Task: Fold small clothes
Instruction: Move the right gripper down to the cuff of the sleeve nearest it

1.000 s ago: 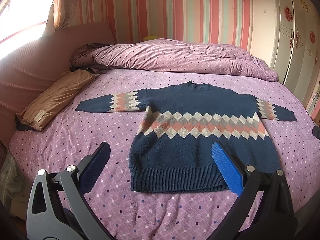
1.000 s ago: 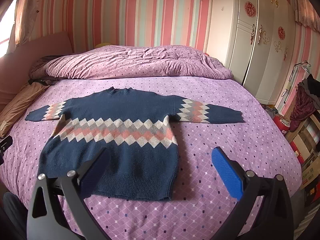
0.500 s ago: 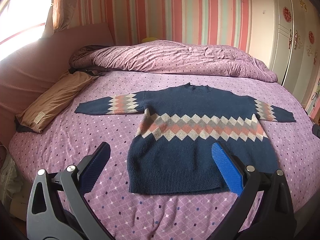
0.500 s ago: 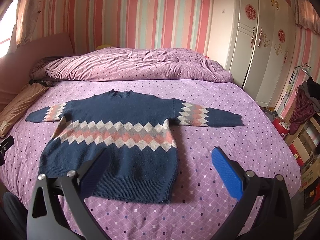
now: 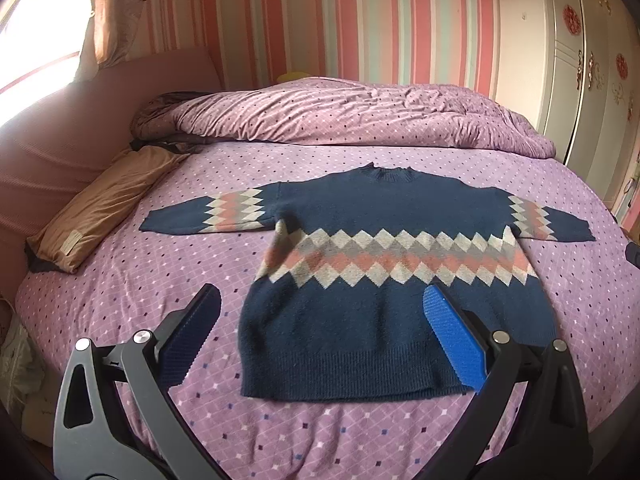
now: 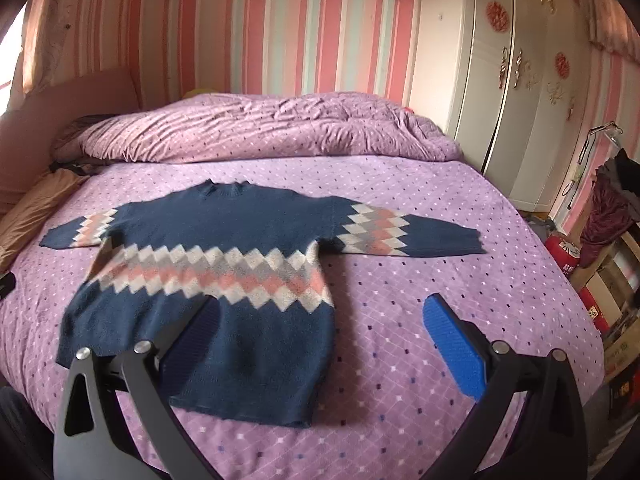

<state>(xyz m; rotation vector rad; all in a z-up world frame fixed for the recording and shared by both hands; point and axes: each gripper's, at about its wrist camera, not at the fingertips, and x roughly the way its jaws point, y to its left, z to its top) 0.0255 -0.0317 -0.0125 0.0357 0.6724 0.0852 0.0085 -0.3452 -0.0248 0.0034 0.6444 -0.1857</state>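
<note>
1. Navy sweater [image 5: 384, 280] with a pink-and-grey diamond band, spread flat, front up, sleeves out, on the purple bedspread [image 5: 120, 280].
2. Left gripper [image 5: 320, 336] wide open, empty, above the hem.
3. Right gripper [image 6: 320, 336] wide open, empty, over the sweater's right edge.
4. Compared with a second ago: slightly higher and farther back, sweater untouched.
5. Folding not yet begun; probably lining up a first grasp.

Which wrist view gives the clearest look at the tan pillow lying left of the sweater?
The left wrist view: the tan pillow shows nearly whole there, lying beside the sweater on the bed. The right wrist view catches only a sliver of the pillow at its left edge.
</note>
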